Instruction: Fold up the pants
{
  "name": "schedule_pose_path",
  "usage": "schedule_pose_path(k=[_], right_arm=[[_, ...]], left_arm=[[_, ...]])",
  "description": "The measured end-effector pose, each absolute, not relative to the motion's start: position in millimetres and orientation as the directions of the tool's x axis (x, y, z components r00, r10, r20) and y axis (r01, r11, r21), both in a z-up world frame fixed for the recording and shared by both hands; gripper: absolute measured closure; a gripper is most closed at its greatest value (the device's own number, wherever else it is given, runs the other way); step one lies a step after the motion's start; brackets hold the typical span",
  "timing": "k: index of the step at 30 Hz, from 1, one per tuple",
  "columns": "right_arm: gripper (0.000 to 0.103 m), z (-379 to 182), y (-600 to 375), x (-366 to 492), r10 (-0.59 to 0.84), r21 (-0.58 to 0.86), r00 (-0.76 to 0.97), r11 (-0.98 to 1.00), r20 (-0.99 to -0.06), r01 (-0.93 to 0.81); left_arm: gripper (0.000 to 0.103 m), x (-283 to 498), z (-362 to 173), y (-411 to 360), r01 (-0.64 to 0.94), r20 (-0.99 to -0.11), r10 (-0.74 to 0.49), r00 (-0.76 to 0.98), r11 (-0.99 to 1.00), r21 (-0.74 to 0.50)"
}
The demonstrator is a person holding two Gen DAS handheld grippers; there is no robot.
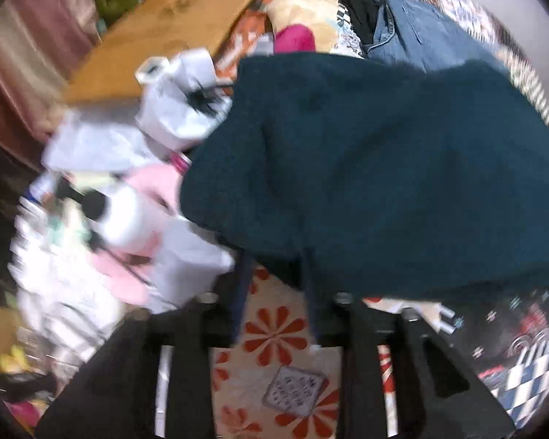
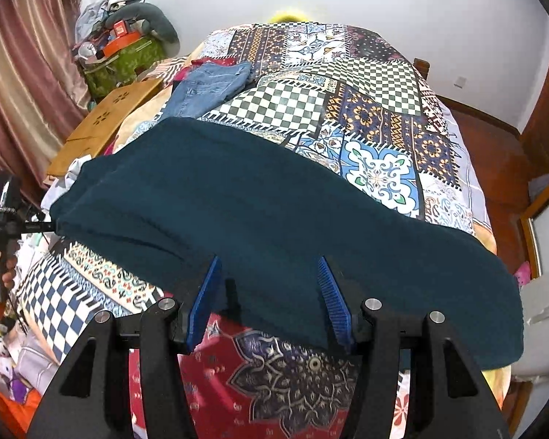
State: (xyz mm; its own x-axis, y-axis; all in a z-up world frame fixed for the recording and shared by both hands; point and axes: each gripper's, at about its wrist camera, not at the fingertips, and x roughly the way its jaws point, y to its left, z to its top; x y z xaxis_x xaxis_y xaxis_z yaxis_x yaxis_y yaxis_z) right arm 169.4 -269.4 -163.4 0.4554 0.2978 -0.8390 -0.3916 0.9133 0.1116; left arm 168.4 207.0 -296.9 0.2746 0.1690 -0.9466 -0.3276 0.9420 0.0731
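across the patchwork bed cover (image 2: 377, 117) from nine to four o'clock lie the teal pants (image 2: 274, 212), thick, soft and floppy, so i pinch their near hem, which my right gripper (image 2: 271, 292) straddles without clamping, while my left gripper (image 1: 274, 314) hangs unclenched, holding nothing.
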Motion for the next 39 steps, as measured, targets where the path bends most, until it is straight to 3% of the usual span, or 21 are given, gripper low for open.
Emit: schedule_pose_path(k=[3,6,8,13,18,34,36,39], right_arm=[[0.052,-160,-262,166,0.306,0.101,0.462,0.903,-0.832,-0.417],[0.052,-157,-251,164,0.346,0.120,0.461,0.884,-0.817,-0.452],[0.052,-157,-236,164,0.374,0.124,0.458,0.864,-0.806,-0.488],[0.052,-161,-203,159,0.425,0.115,0.429,0.804,-0.797,-0.583],[0.055,-172,-177,159,0.448,0.110,0.380,0.751,-0.810,-0.651],[0.054,-201,-141,180,0.437,0.080,0.303,0.668,-0.847,-0.740],[0.058,-202,-139,181,0.441,0.081,0.305,0.667,-0.844,-0.741],[0.080,-202,-135,185,0.450,0.102,0.289,0.666,-0.845,-0.739]], left_arm=[[0.051,165,-268,196,-0.285,-0.922,0.202,0.331,0.953,0.107],[0.037,164,-232,183,-0.259,-0.890,0.179,0.419,0.963,0.072],[0.033,165,-209,168,-0.229,-0.864,0.142,0.484,0.973,0.031],[0.033,170,-184,110,-0.079,-0.812,0.056,0.581,0.997,0.011],[0.033,178,-189,54,0.067,-0.819,-0.040,0.572,0.998,-0.002],[0.033,197,-235,-2,0.224,-0.892,-0.108,0.440,0.974,-0.008],[0.033,201,-237,-3,0.222,-0.896,-0.123,0.427,0.975,-0.028],[0.033,202,-237,-5,0.232,-0.897,-0.119,0.425,0.973,-0.019]])
